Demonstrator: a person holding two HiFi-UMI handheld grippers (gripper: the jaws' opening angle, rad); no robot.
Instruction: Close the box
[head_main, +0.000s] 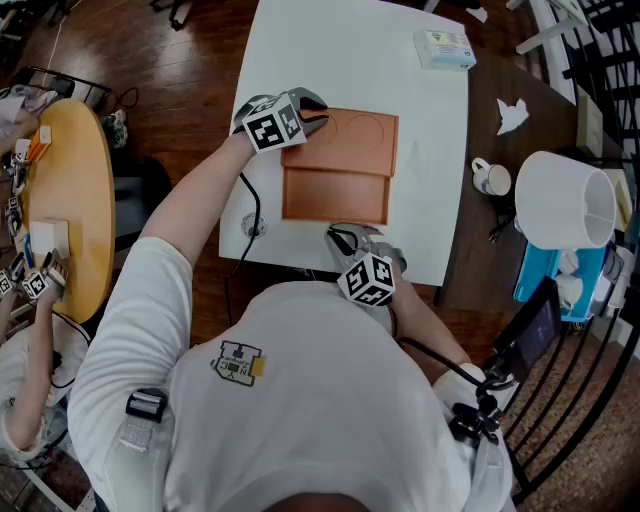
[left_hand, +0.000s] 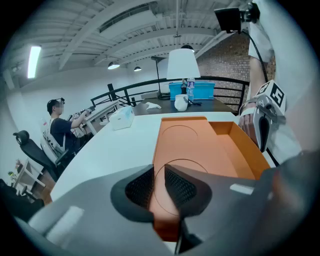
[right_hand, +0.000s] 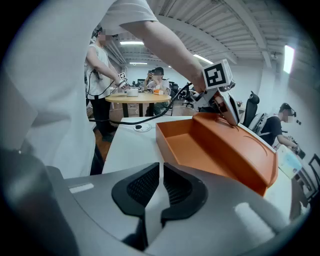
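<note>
An orange cardboard box (head_main: 335, 196) lies open on the white table (head_main: 300, 50), its tray toward me. The hinged lid (head_main: 350, 140), marked with circles, is on the far side. My left gripper (head_main: 318, 122) is shut on the lid's left edge, and orange card runs between the pads (left_hand: 180, 187). In the right gripper view the lid (right_hand: 240, 145) stands tilted above the tray (right_hand: 192, 150), with the left gripper (right_hand: 227, 107) on its top edge. My right gripper (head_main: 340, 238) hovers just before the box's near wall. It is shut with nothing in it (right_hand: 161, 187).
A tissue box (head_main: 444, 48) sits at the table's far right corner. A cable port (head_main: 252, 228) is set in the near left corner. On the dark side table stand a mug (head_main: 490, 178), crumpled paper (head_main: 512, 115), a white lampshade (head_main: 562, 200) and a blue bin (head_main: 540, 275). A round wooden table (head_main: 70, 200) stands to the left.
</note>
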